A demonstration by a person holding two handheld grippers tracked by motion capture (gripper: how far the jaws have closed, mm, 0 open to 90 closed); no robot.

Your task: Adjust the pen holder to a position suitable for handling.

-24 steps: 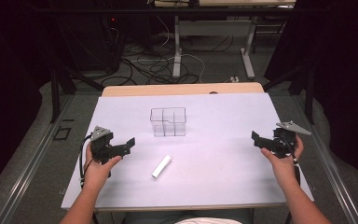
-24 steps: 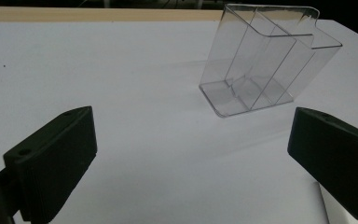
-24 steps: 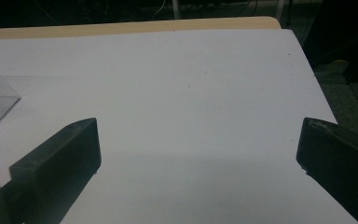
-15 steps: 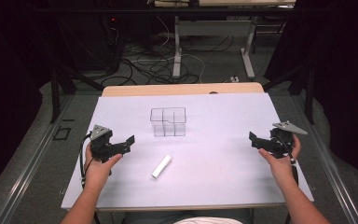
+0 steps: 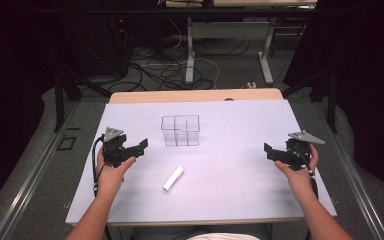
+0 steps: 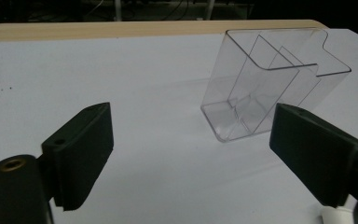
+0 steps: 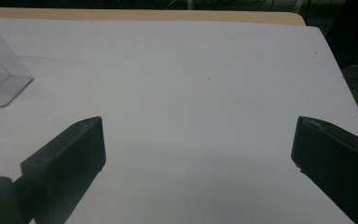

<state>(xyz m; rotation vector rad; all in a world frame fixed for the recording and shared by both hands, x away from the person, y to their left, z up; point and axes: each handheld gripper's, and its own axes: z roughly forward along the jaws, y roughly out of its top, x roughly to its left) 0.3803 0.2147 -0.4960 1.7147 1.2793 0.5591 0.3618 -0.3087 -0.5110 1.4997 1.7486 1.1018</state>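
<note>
Two grippers: we see both held over the table, jaws spread, nothing between them.
Left gripper [image 5: 141,146]: we see it at the left side of the sheet, jaws pointing right and slightly away from the person; grey three-cornered plate on top, cable looping down past the wrist.
Left gripper view: we see both black jaws wide apart, bare white sheet between them, clear box beyond and toward the right jaw; a bit of something white shows at the bottom right corner.
Right gripper [image 5: 270,152]: we see it at the right side of the sheet, jaws pointing left toward the middle; grey plate on top.
Right gripper view: we see jaws wide apart, bare sheet between; corner of the clear box at the far left edge.
Clear box [image 5: 180,130]: we see it upright, open top, inner dividers, standing mid-table, well apart from both grippers.
White cylinder [image 5: 173,178]: we see it lying on its side on the sheet, nearer the person than the box, slanted, closer to the left gripper.
Table [image 5: 240,195]: we see a white sheet over it, a wooden edge showing at the far side.
Floor beyond: we see cables and table legs.
</note>
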